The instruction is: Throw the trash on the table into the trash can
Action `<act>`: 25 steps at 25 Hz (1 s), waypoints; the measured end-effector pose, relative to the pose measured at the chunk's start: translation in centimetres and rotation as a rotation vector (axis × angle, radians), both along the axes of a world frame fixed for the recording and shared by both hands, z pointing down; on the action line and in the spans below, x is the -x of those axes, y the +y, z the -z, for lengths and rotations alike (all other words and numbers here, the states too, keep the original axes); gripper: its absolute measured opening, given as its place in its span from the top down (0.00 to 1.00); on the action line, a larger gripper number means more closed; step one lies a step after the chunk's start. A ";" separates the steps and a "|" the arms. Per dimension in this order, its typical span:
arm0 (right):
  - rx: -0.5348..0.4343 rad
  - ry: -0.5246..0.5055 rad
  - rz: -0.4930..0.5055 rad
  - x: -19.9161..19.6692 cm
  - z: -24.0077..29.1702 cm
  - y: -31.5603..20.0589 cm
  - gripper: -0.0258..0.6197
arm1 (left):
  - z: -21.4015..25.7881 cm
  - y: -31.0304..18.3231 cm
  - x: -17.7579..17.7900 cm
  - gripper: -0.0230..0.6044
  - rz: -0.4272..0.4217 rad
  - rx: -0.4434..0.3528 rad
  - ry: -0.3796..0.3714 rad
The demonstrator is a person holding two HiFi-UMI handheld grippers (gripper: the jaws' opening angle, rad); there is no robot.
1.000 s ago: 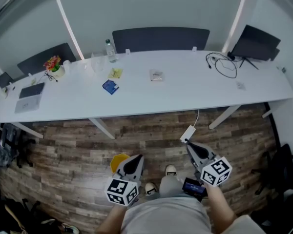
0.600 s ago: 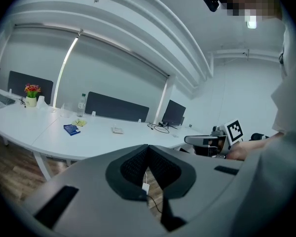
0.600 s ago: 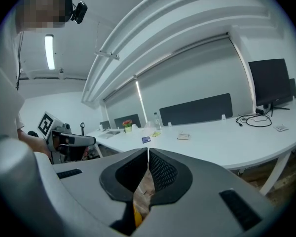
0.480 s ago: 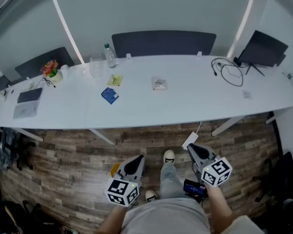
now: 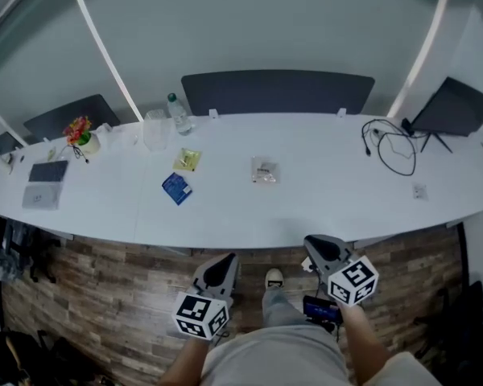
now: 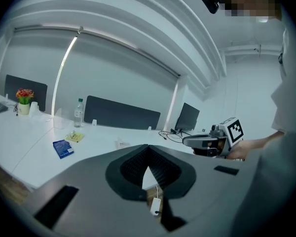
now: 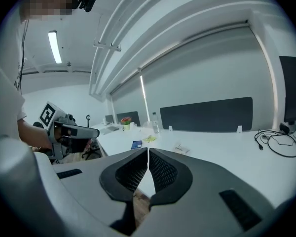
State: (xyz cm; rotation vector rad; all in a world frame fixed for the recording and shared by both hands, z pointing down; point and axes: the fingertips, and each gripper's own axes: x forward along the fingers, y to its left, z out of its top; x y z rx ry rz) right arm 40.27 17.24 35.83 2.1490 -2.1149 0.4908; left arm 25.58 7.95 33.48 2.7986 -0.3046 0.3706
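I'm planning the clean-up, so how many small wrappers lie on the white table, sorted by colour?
Blue wrapper: 1
Yellow wrapper: 1
Clear wrapper: 1
Total: 3
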 end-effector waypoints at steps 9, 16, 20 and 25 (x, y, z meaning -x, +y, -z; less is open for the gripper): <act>-0.001 -0.003 0.074 -8.2 -0.1 -5.2 0.91 | 0.9 -3.7 -8.9 0.96 0.015 0.022 0.045; -0.012 0.017 0.189 -8.9 0.3 -8.2 0.91 | 0.9 -5.6 -11.1 0.96 0.044 0.034 0.041; 0.004 -0.007 0.166 -9.3 0.1 -9.0 0.91 | 0.7 -6.7 -11.1 0.96 0.060 0.024 0.023; 0.005 -0.013 0.114 -9.8 0.7 -9.5 0.91 | 0.9 -8.1 -11.4 0.96 0.035 0.028 0.020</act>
